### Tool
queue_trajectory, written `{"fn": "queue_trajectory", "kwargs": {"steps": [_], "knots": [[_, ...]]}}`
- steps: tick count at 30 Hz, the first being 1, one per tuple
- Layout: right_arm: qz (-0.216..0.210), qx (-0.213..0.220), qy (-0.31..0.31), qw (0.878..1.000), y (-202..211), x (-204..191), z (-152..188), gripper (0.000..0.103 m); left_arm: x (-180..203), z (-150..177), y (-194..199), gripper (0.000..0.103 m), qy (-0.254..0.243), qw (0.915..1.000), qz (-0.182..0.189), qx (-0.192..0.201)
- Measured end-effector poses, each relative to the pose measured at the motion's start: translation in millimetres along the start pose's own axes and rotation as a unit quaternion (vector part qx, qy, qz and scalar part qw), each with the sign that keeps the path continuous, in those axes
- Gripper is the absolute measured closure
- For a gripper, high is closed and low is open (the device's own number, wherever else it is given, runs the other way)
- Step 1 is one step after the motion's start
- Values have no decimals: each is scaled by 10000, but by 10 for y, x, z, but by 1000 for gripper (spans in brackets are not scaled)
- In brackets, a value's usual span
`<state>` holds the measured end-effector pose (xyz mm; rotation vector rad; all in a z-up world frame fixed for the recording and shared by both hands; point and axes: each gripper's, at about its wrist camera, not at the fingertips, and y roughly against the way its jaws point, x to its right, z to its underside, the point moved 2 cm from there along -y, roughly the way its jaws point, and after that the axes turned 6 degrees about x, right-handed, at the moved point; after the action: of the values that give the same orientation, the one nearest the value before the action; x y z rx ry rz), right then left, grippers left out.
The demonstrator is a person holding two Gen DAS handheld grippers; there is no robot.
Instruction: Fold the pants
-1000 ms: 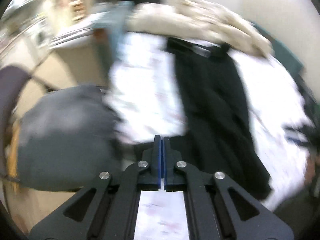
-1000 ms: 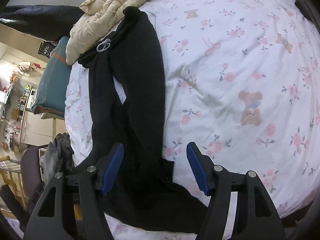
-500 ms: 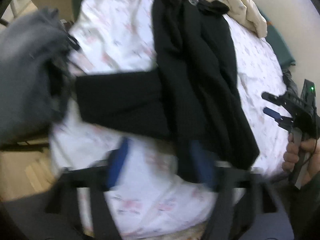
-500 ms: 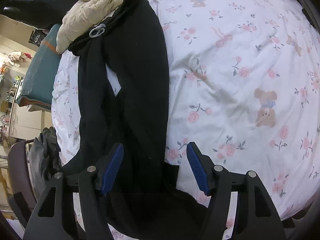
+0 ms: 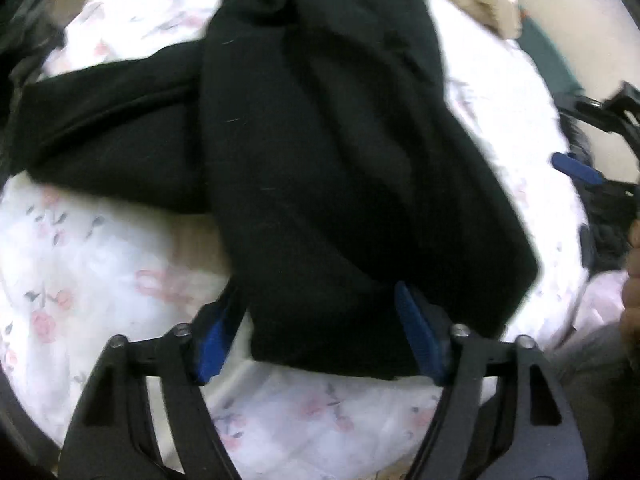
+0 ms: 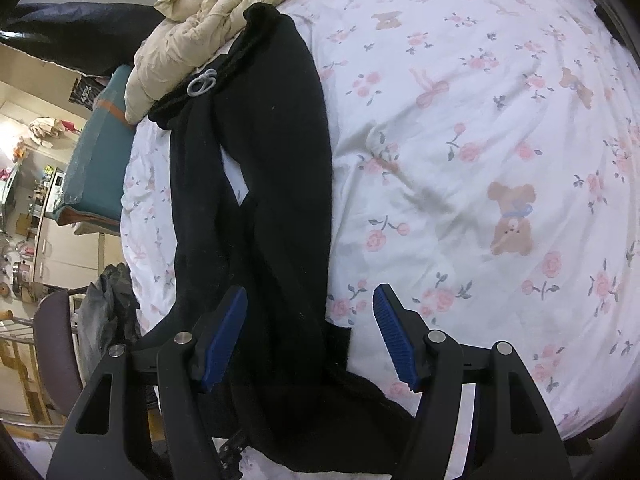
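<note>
Pants between closing left claw

Left view blurred; pants waistband cut by top edge. Right claw cropped at right edge.

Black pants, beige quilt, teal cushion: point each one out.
Black pants [image 6: 276,128], right wrist view, upper part of one leg.
Beige quilt [image 6: 208,16], right wrist view, its bunched middle.
Teal cushion [image 6: 96,160], right wrist view, its flat top face.
</note>
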<state>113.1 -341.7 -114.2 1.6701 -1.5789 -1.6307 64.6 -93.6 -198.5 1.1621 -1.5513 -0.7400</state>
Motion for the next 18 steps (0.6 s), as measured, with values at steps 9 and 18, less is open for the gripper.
{"fn": "queue_trajectory", "kwargs": {"steps": [9, 18], "knots": [[-138, 120, -285, 9994, 125, 133, -70, 32, 260, -206, 773, 99, -674, 9957, -114, 625], [-59, 5, -158, 9999, 12, 32, -55, 32, -475, -817, 1762, 99, -411, 9776, -1144, 1716]]}}
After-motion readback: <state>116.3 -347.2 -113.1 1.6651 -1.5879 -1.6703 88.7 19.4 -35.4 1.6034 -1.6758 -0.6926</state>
